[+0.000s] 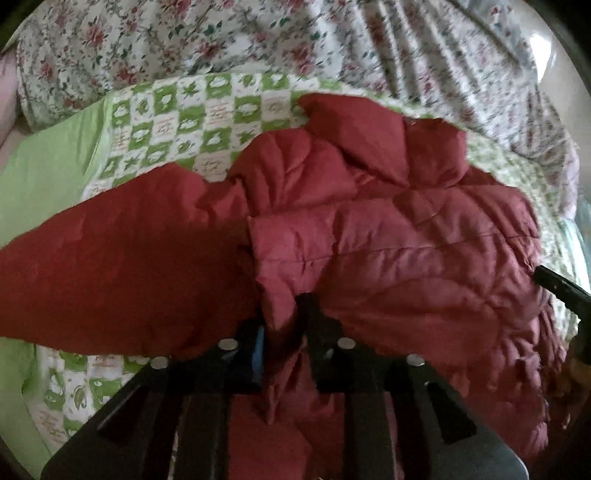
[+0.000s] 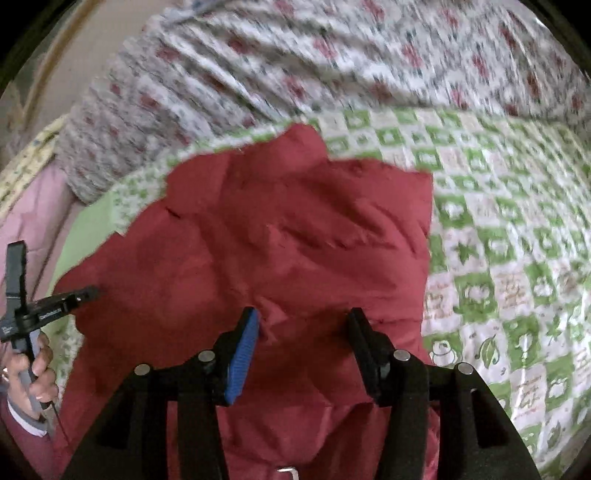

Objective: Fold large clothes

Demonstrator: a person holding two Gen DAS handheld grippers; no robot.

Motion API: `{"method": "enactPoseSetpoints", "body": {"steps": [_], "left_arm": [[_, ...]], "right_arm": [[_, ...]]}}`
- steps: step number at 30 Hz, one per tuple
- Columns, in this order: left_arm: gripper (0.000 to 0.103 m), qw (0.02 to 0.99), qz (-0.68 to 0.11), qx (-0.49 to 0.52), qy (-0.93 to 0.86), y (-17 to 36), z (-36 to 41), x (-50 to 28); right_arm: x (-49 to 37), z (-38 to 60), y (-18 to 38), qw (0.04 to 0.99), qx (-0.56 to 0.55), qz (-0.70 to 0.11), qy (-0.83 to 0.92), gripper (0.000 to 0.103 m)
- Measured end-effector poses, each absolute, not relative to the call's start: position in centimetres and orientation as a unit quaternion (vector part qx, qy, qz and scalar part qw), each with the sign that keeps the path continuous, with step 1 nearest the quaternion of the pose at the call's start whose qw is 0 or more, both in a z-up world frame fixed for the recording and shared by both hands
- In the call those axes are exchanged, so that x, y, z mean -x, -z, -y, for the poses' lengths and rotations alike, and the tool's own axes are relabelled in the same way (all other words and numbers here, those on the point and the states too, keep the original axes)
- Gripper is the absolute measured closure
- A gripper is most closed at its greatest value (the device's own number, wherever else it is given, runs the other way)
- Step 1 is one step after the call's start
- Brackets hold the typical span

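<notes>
A dark red quilted puffer jacket [image 1: 388, 229] lies crumpled on a bed with a green-and-white checked quilt [image 1: 184, 114]. My left gripper [image 1: 284, 325] is shut on a fold of the jacket's edge, lifting it; a sleeve hangs to the left. In the right wrist view the jacket [image 2: 280, 236] fills the middle. My right gripper [image 2: 303, 325] is open just above the jacket, holding nothing, its blue pad [image 2: 242, 363] visible. The left gripper's body and the hand holding it [image 2: 33, 332] show at that view's left edge.
A floral red-and-white duvet [image 1: 258, 33] is bunched along the far side of the bed, also seen in the right wrist view [image 2: 332, 62]. A plain green sheet [image 1: 51, 170] lies at the left. The checked quilt [image 2: 517, 258] spreads to the right of the jacket.
</notes>
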State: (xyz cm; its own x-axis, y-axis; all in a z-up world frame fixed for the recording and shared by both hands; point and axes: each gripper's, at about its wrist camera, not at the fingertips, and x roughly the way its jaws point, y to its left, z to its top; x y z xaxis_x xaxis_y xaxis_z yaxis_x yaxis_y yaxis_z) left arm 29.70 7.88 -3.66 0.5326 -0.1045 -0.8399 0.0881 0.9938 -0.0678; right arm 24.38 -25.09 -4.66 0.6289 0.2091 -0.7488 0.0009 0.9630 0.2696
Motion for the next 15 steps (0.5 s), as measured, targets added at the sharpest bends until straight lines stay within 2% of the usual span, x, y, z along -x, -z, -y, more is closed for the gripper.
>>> {"method": "enactPoseSetpoints", "body": {"steps": [8,12,15], "left_arm": [[0.077,0.903,-0.411,0.103,0.063,-0.1,-11.2,-26.0],[0.077,0.894,-0.424,0.092,0.109,0.6,-9.0,-26.1],[0.077,0.884,-0.454,0.048,0.102,3.1,-6.8,-27.1]], "right_arm": [[-24.7,24.8,6.4,0.893,-0.105,-0.436,-0.042,0.049],[-24.9,24.3,6.6,0.894,-0.09,-0.438,-0.038,0.048],[-24.9,24.6,6.5,0.892,-0.095,-0.44,-0.039,0.047]]}}
